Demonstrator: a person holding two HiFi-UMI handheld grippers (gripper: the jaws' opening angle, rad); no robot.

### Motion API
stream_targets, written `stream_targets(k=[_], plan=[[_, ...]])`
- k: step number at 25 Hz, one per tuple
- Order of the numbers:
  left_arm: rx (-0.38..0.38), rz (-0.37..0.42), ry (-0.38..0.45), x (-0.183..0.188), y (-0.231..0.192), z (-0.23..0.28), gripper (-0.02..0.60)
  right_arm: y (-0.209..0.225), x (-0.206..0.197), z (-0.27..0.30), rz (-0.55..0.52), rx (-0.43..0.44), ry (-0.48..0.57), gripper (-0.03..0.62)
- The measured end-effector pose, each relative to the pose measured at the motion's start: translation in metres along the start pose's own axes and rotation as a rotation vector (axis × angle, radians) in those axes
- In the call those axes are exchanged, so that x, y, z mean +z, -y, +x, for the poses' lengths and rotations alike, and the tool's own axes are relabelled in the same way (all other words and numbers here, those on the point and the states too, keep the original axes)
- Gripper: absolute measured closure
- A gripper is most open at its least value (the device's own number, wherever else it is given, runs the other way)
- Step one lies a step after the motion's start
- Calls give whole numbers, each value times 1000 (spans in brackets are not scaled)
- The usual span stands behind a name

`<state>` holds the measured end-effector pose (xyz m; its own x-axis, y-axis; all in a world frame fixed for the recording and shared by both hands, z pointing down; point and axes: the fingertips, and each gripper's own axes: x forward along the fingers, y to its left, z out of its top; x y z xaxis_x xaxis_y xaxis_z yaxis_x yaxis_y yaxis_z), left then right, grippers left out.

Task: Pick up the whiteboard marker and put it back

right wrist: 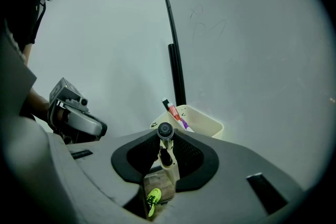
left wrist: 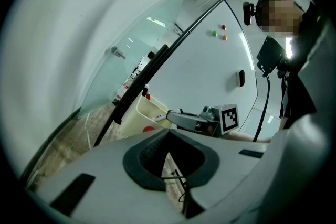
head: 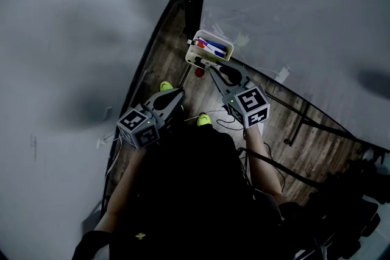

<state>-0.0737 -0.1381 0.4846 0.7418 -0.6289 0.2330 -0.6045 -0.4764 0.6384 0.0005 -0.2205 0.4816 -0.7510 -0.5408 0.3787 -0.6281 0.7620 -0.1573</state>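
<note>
Left gripper (left wrist: 169, 132): jaws closed, empty, short of the marker bin (right wrist: 205, 122). Right gripper (right wrist: 166, 132): jaws clamped on the whiteboard marker (right wrist: 167, 157) (black cap forward), just before the bin. Step: return. Next: advance over the bin, release.

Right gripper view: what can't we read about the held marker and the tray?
- whiteboard marker: seen end-on in the right gripper view, so its length and label don't show; in the dim head view it can't be told from the right gripper.
- tray: near wall hidden behind the jaws; the markers inside are too small to count in the head view.
</note>
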Motion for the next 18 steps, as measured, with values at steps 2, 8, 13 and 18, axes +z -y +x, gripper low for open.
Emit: stream_targets(k=[2, 8, 13, 18], plan=[[-2, 0, 0, 0, 1, -1, 560, -1, 0, 0, -1, 2, -1, 513], [0, 0, 0, -2, -2, -1, 560, 0, 2, -1, -3, 11, 2, 508], [-4, -11, -4, -5, -3, 0, 560, 0, 1, -3, 0, 14, 4, 482], [-6, -18, -6, -8, -4, 2, 560, 3, -1, -5, -4, 7, 4, 473]])
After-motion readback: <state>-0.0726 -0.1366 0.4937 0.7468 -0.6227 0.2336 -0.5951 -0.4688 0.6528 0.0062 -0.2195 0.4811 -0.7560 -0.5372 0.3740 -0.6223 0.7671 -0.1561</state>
